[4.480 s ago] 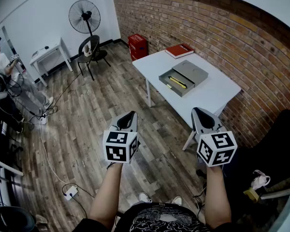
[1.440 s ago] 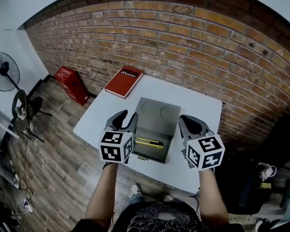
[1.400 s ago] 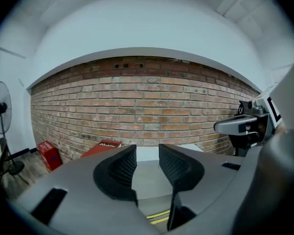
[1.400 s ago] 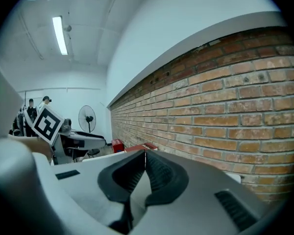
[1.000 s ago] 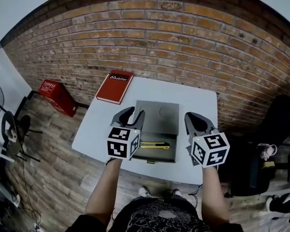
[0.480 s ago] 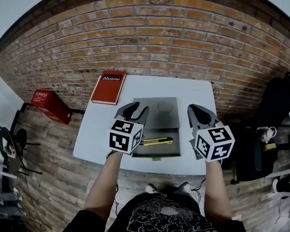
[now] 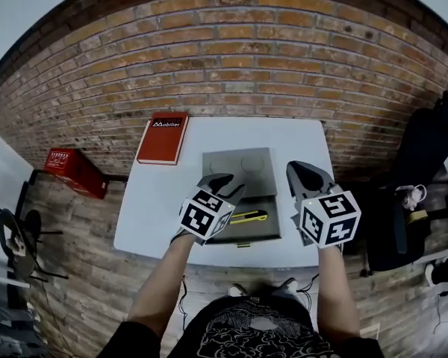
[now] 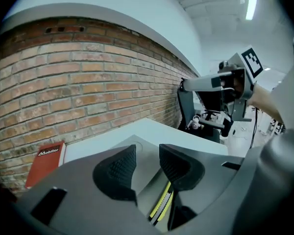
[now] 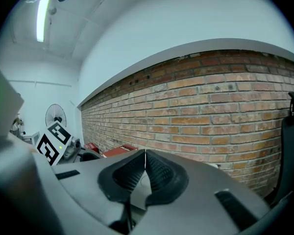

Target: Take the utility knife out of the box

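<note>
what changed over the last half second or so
The left gripper has dipped and tilted down toward the utility knife in the open box, its jaws apart and holding nothing. The right gripper stayed beside the box, shut. The utility knife still lies in the box; nothing was picked up.

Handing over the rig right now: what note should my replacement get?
Left tool: open, jaws opening, nothing between them, pointed down at the open grey box on the white table.
Right tool: shut, empty, to the right of the box in the head view.
The yellow-and-black utility knife lies in the box, not gripped.
Done: approach. Left: grasp the knife, lift it out.
</note>
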